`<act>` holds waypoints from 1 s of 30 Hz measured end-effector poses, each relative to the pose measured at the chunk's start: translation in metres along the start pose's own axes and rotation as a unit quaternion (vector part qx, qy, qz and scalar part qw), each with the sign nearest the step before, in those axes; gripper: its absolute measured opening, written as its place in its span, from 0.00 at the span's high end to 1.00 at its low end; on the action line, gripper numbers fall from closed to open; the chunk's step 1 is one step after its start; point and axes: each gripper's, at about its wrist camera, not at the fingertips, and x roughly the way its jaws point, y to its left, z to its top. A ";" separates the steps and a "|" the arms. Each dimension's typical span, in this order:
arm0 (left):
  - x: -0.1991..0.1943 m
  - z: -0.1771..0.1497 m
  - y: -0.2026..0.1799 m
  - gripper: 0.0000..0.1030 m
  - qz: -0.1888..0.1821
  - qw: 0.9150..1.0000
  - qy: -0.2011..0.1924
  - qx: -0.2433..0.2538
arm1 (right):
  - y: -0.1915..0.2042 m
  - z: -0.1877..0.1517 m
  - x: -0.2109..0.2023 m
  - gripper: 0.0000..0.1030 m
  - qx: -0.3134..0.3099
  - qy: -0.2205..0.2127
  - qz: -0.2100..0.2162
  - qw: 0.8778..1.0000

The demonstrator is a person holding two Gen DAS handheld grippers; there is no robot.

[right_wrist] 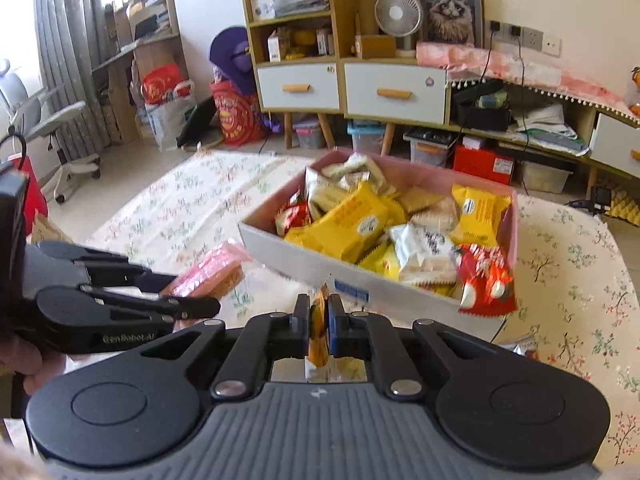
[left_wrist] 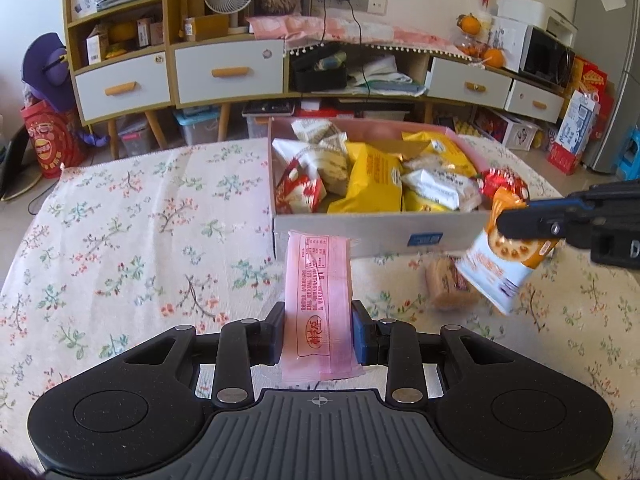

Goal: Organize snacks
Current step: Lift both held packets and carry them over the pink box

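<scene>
My right tongs [right_wrist: 319, 322] hide most of the orange-and-white biscuit packet [left_wrist: 505, 258], itself blurred. A tan wafer pack [left_wrist: 448, 285] sits half behind it; its print I can't read.

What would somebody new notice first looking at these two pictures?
Probably the open box crammed with yellow, white and red snack packs, sitting on the floral tablecloth. Next, each gripper grips a snack just short of the box: the left gripper clamps a pink packet, and the right gripper pinches an orange and white packet.
</scene>
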 end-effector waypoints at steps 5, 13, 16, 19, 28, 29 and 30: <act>-0.003 0.017 -0.005 0.71 0.000 1.000 -0.019 -0.003 | -0.009 0.016 -0.008 0.93 0.015 -0.034 -0.007 0.999; 0.015 0.046 -0.012 0.71 0.007 0.999 -0.027 -0.022 | -0.033 0.037 0.003 0.93 0.070 -0.068 -0.020 0.995; 0.027 0.055 -0.014 0.71 0.014 0.999 -0.025 -0.018 | -0.037 0.041 0.014 0.93 0.089 -0.068 -0.017 0.994; 0.040 0.062 -0.014 0.71 0.018 0.999 -0.024 -0.016 | -0.039 0.042 0.026 0.93 0.100 -0.056 -0.014 0.993; 0.075 0.078 -0.014 0.71 0.015 1.000 -0.016 -0.013 | -0.051 0.037 0.050 0.92 0.129 -0.026 -0.026 0.991; 0.077 0.078 -0.015 0.71 0.016 1.000 -0.017 -0.012 | -0.054 0.036 0.051 0.92 0.133 -0.026 -0.032 0.990; 0.080 0.079 -0.015 0.71 0.016 1.000 -0.018 -0.011 | -0.057 0.035 0.052 0.92 0.136 -0.024 -0.037 0.990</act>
